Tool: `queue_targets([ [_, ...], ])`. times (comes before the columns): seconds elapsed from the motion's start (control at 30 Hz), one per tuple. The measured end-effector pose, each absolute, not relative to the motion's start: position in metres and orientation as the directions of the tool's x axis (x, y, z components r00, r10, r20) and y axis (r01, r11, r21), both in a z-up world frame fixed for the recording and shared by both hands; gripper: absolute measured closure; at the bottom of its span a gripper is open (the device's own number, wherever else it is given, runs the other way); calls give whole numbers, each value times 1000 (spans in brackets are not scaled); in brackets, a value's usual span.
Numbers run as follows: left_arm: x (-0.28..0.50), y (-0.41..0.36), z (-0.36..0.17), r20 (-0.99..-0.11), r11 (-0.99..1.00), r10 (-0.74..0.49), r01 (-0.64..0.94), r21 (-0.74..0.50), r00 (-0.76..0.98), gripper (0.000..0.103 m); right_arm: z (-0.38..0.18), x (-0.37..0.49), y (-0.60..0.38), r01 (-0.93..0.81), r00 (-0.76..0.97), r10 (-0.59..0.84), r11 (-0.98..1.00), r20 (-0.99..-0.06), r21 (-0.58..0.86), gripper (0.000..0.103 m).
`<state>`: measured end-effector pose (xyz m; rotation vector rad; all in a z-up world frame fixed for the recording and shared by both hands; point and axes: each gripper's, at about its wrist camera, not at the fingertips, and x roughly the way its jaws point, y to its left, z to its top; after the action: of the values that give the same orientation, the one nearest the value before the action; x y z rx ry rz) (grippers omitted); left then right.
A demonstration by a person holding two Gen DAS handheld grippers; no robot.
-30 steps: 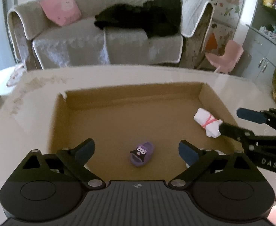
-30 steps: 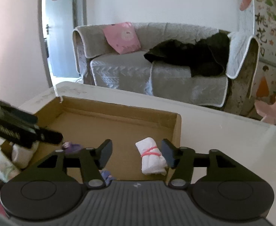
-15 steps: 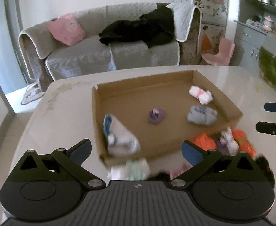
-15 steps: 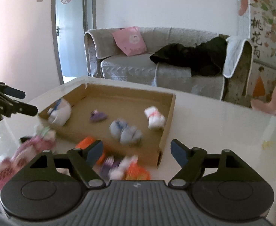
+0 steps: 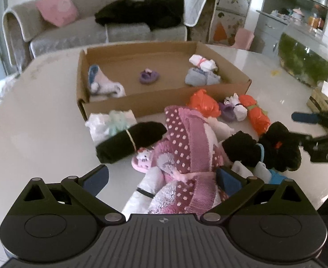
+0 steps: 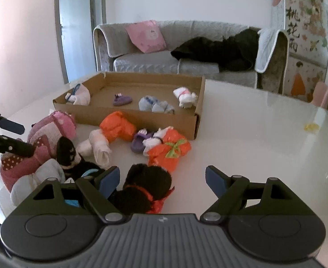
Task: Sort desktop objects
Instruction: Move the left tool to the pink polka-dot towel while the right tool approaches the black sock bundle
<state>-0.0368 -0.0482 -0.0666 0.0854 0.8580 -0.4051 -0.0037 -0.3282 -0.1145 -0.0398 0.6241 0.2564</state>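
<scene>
Both grippers, left (image 5: pixel 161 178) & right (image 6: pixel 162 178), wide open, empty. Pick the black fuzzy sock roll (image 6: pixel 147 186) nearest the shallow cardboard tray (image 6: pixel 141 118); centre jaws first.

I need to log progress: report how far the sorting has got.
Done: four items lie in the cardboard box, including the purple slipper and the white roll. In hand: nothing; left gripper and right gripper are open. Left: the pile on the table, such as the orange bundles.
</scene>
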Motion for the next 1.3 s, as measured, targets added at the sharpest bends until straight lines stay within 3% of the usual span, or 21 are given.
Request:
queue_targets([
  [0.37, -28, -52, -90, -797, 910, -368, 360, -204, 478, 0, -125, -11, -323, -261, 787, 193, 965, -585, -33, 20],
  [0.7, -67, -107, -85, -754, 854, -226, 498, 152, 616, 0, -130, -11, -326, -256, 779, 193, 966, -596, -22, 18],
  [0.87, -62, -107, -91, -789, 854, -254, 513, 88, 559, 0, -131, -11, -330, -253, 773, 195, 967, -604, -12, 19],
  [0.93, -62, -108, -93, -791, 854, -259, 515, 82, 555, 0, -131, -10, -332, -252, 769, 199, 968, -607, -2, 25],
  [1.07, -62, -110, -94, -798, 853, -282, 520, 46, 533, 1, -131, -9, -334, -264, 751, 229, 964, -620, 37, 53],
  [1.13, -61, -108, -96, -807, 855, -305, 518, 2, 506, 4, -129, -9, -337, -268, 745, 247, 961, -620, 61, 61],
  [1.3, -63, -106, -97, -811, 860, -322, 509, -35, 488, 9, -128, -6, -352, -254, 723, 304, 952, -621, 170, 64],
])
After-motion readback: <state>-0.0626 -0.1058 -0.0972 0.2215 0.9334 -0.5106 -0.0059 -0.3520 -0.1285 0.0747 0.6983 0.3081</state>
